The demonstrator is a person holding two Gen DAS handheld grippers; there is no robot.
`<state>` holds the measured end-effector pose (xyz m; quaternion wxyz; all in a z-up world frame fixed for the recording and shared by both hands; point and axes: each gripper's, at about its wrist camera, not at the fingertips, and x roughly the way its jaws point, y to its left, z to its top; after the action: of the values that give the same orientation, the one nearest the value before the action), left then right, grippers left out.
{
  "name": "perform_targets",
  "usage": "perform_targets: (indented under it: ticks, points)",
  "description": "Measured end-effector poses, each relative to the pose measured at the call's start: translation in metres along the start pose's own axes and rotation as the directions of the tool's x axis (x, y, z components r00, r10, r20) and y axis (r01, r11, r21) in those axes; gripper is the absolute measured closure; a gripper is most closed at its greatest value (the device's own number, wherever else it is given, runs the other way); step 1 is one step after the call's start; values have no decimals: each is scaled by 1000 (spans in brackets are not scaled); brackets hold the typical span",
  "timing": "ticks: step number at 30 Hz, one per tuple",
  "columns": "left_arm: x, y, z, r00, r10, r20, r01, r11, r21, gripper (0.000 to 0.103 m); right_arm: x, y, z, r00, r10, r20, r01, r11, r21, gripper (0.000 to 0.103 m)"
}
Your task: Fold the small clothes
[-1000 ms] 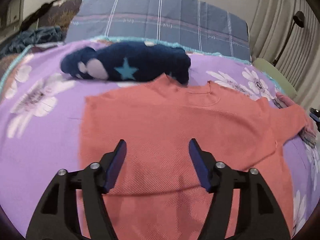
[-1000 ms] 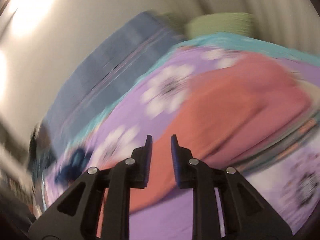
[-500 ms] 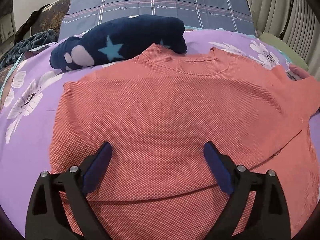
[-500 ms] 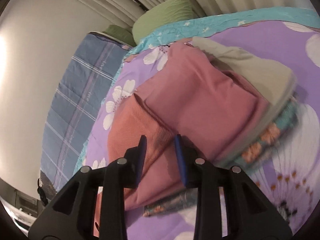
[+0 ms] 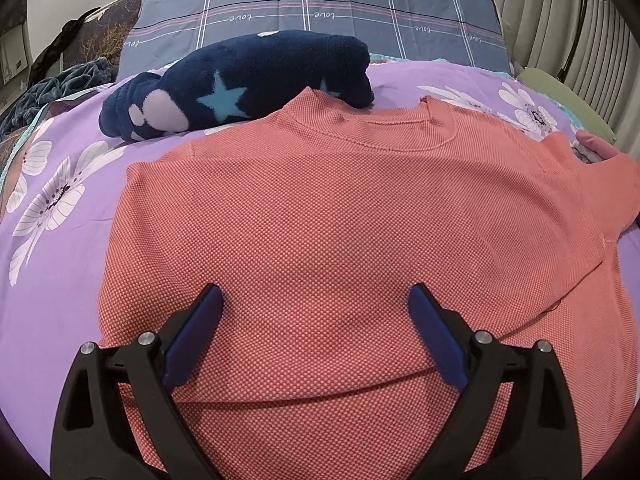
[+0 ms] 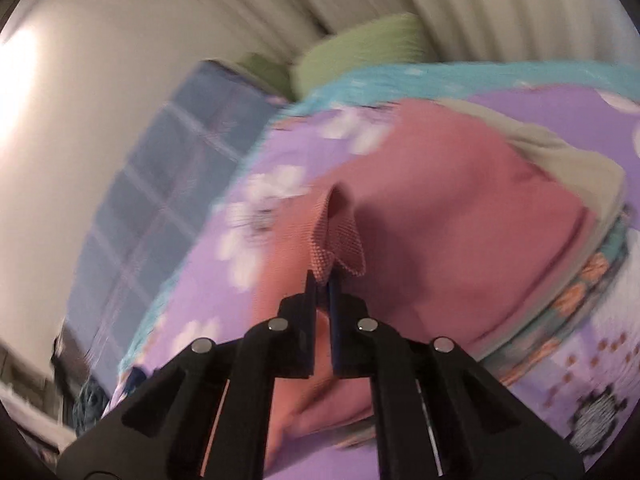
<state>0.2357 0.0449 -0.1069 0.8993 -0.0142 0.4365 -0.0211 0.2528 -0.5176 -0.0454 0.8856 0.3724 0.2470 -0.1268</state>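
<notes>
Coral shirt [image 5: 352, 216] under spread left fingers [image 5: 200, 320], sleeve edge pinched between right fingers [image 6: 336, 300]

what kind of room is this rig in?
Most likely a bedroom: the coral sweater lies on a purple floral bedspread, with a plaid pillow at the head and curtains behind.

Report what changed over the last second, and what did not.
The right claw closed on the sleeve edge of the coral knit shirt and lifted it off the purple floral bedspread. The left claw came in lower and closer over the shirt's body, jaws spread wider, gripping nothing. The navy star-patterned plush toy and the shirt's body kept their places.
</notes>
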Motion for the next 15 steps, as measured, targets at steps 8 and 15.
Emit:
perform_targets:
  ticks: [8,15]
  points:
    - [-2,2,0,1000,-15,7,15,1000,-10,8,-35,167,-89,907,384,-171,-419,856,-303,98]
    - [-4,11,-1,997,-75,25,77,996,-51,9,-15,244,-275,783,324,-531,-598,627,-499,98]
